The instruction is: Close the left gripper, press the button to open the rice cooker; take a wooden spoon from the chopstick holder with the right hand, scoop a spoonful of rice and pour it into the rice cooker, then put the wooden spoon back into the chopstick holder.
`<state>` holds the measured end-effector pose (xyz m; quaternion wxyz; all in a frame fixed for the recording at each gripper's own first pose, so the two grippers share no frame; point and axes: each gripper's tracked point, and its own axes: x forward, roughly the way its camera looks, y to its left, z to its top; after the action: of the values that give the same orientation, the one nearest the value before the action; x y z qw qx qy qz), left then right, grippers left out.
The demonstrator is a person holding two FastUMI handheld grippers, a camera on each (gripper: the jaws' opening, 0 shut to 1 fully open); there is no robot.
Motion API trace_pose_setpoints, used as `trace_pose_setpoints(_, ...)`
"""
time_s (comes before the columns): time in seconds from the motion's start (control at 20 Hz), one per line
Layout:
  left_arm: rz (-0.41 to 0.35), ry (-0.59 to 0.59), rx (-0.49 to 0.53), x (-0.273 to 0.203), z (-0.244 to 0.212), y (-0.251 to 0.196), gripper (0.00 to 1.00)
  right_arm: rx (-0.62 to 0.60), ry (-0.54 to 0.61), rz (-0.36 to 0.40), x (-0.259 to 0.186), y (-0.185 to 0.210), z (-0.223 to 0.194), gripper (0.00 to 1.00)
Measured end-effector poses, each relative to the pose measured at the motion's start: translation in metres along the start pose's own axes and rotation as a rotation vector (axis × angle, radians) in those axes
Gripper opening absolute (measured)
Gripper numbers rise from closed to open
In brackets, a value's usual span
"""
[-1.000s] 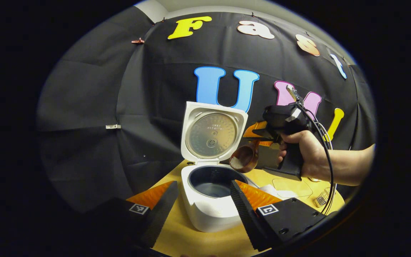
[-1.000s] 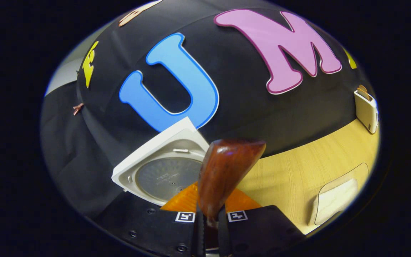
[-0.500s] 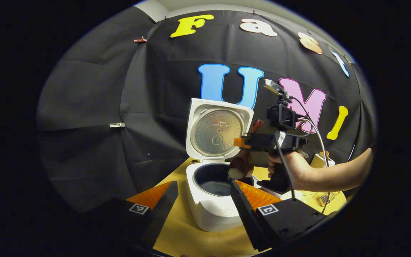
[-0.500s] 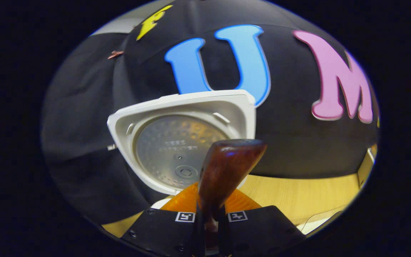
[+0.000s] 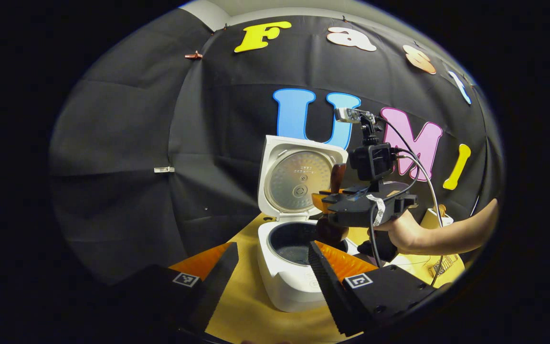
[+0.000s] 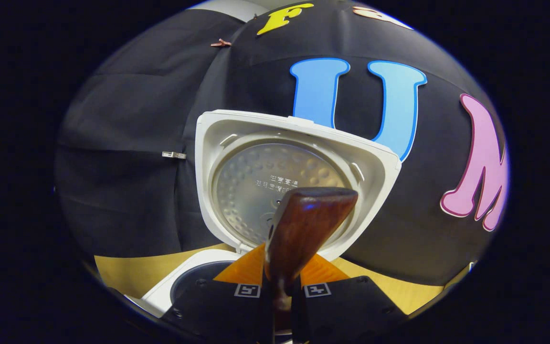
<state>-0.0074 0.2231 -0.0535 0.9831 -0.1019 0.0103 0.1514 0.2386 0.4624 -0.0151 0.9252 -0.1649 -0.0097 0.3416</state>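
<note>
Right gripper view, right gripper (image 6: 282, 291) clamping wooden spoon (image 6: 303, 229), rice cooker (image 6: 275, 181) lid up

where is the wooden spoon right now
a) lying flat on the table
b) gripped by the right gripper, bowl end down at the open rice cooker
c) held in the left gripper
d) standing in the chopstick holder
b: the right gripper is shut on the wooden spoon, whose bowl end dips at the rim of the rice cooker with its lid up.
</note>
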Motion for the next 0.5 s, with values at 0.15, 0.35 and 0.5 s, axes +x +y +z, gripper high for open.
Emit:
trace_pose_setpoints(0.15,0.000,-0.006,0.001,0.000,0.002,0.000,0.95,-0.013,-0.003,0.013,-0.001,0.003,-0.001,0.18)
trace_pose_setpoints(0.35,-0.003,-0.010,-0.001,-0.003,0.002,-0.001,0.95,-0.094,-0.030,0.025,-0.006,0.008,0.006,0.18)
trace_pose_setpoints(0.5,-0.005,-0.013,0.002,-0.003,0.003,-0.003,0.95,-0.055,0.000,0.058,-0.016,0.013,0.004,0.18)
